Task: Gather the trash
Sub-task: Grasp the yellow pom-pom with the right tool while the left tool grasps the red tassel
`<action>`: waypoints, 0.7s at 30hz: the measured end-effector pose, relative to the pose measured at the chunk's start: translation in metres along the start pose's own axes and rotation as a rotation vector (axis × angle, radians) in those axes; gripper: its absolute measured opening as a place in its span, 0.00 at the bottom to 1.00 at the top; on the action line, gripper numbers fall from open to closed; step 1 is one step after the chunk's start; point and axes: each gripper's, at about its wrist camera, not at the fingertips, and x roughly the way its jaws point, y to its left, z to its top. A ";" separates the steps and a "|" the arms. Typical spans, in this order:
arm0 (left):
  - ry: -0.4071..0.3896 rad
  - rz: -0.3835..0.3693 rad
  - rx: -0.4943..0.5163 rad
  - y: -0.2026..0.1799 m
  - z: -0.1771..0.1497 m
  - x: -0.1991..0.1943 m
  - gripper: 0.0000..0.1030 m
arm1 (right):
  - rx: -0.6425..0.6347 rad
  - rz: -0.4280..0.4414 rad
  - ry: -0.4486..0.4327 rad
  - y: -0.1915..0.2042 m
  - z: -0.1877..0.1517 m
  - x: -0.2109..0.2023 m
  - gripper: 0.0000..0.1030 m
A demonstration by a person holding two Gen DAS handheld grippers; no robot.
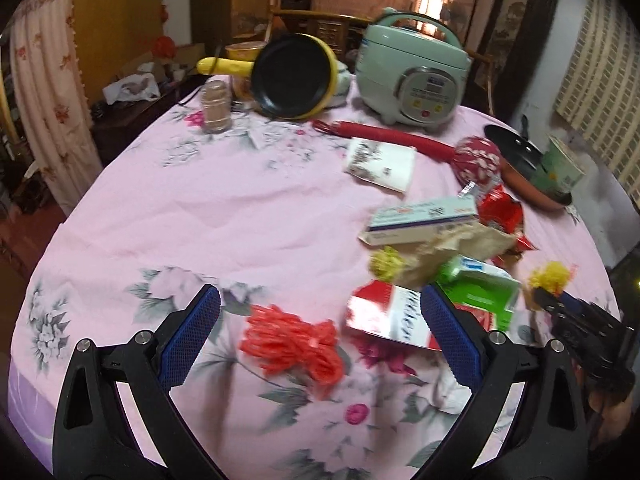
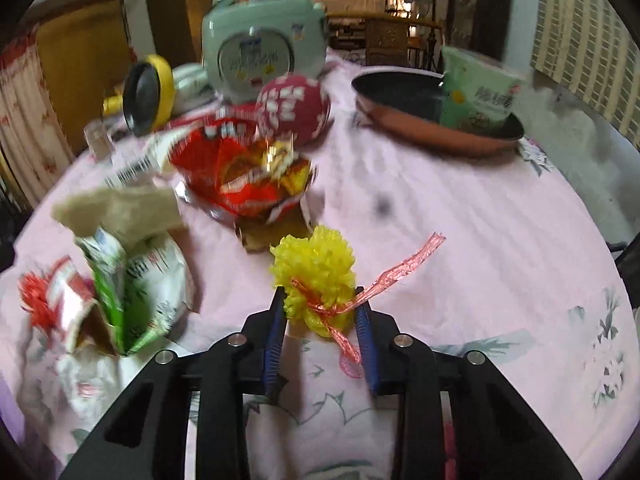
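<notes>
A lived-in home: a rice cooker (image 1: pixel 414 70) and frying pan (image 2: pixel 436 114) crowd a floral-clothed desk (image 1: pixel 224 216), with curtains (image 1: pixel 48 92) beside it.

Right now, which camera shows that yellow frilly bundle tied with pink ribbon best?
The right wrist view: the yellow bundle sits close and centred between the right gripper pads. The left wrist view shows it small at the right edge.
</notes>
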 end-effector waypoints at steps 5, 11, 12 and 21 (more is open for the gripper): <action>0.030 0.061 -0.044 0.024 0.003 0.011 0.94 | 0.065 0.058 -0.052 -0.003 0.001 -0.024 0.34; 0.141 0.083 -0.018 0.028 -0.005 0.028 0.94 | 0.063 0.082 -0.066 0.001 0.000 -0.033 0.36; 0.154 0.076 -0.028 0.028 -0.007 0.030 0.94 | 0.063 0.083 -0.064 0.001 0.000 -0.033 0.36; 0.293 -0.035 -0.223 0.048 -0.019 0.054 0.92 | 0.065 0.093 -0.049 0.003 -0.002 -0.031 0.37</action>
